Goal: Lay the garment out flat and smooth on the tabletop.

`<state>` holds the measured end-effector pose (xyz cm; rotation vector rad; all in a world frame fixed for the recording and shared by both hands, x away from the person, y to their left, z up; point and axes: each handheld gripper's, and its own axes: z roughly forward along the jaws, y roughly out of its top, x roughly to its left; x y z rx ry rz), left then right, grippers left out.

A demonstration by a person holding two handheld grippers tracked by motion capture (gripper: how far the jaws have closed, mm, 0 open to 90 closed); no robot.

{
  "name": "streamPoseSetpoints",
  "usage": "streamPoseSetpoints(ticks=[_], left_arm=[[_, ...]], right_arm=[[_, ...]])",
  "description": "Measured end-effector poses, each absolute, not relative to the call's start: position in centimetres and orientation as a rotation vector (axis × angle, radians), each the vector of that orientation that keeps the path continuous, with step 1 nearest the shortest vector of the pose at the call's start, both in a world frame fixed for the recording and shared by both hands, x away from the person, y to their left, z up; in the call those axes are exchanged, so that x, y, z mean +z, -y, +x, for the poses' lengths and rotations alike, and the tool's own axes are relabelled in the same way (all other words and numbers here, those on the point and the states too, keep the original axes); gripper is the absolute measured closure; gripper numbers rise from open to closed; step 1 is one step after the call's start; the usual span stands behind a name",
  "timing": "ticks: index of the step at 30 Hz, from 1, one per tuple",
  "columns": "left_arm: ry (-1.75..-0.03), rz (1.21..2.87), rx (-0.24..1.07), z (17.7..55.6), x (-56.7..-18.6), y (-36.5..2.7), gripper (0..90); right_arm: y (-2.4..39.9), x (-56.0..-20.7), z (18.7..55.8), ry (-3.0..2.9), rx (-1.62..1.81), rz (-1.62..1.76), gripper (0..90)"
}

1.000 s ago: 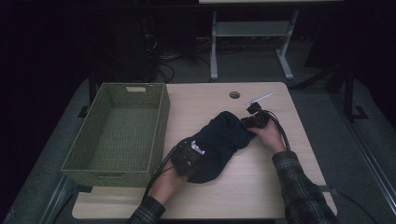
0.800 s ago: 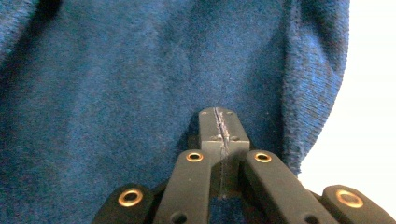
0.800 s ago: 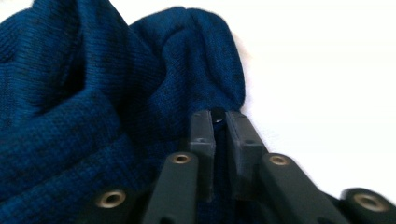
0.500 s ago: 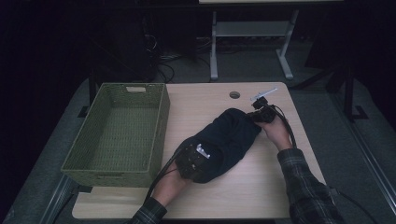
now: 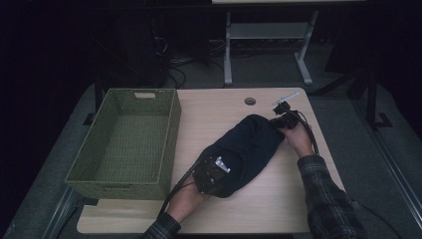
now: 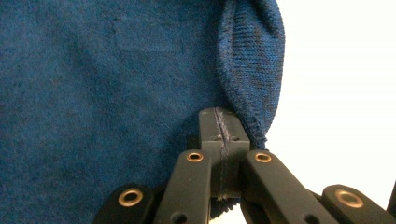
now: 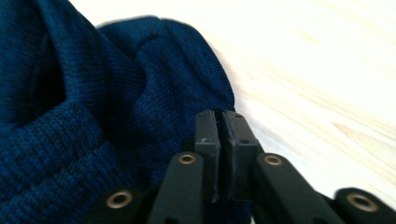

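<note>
The near edge of the table (image 5: pixel 259 219) ran bare from corner to corner, with both plaid sleeves coming in over it. Just beyond that strip the left gripper (image 5: pixel 213 174) sat on the near end of the dark blue sweater (image 5: pixel 249 149); in the left gripper view its jaws were pressed together on the knitted hem (image 6: pixel 252 84), cloth pinched between them and pale wood showing to one side. The sweater lay bunched in a long slant across the middle of the table, from near left to far right, wholly on the wood and apart from every edge. Left of it, the green basket (image 5: pixel 79 177) sat along the table's left side, its near corner jutting past the edge, and a narrow lane of wood parted it from the sweater. At the far end the right gripper (image 5: pixel 281 118) had just been closing its jaws, and in the right gripper view they met on a fold of the knit (image 7: pixel 177 88). Open wood lay to its right up to the table's right edge, and more beyond, around a round hole (image 5: pixel 250 101) near the far edge.
</note>
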<state>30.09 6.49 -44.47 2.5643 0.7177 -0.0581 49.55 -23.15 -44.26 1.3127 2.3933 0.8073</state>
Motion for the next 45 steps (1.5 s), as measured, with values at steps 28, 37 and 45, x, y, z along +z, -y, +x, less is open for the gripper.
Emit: streamPoseSetpoints(ticks=[28,37,45], left_arm=[[-0.79,2.506,0.009,33.6,-42.5,-7.7,90.0],[-0.829,2.444,0.091,37.8,-40.1,-6.5,90.0],[-0.84,2.436,0.118,42.2,-40.4,-4.5,90.0]], right_arm=[[23.2,-39.9,37.4,-2.461,1.041,1.152,89.6],[20.4,-41.9,34.1,-2.537,1.065,1.076,89.7],[19.5,-43.5,32.5,-2.571,1.075,1.073,89.7]])
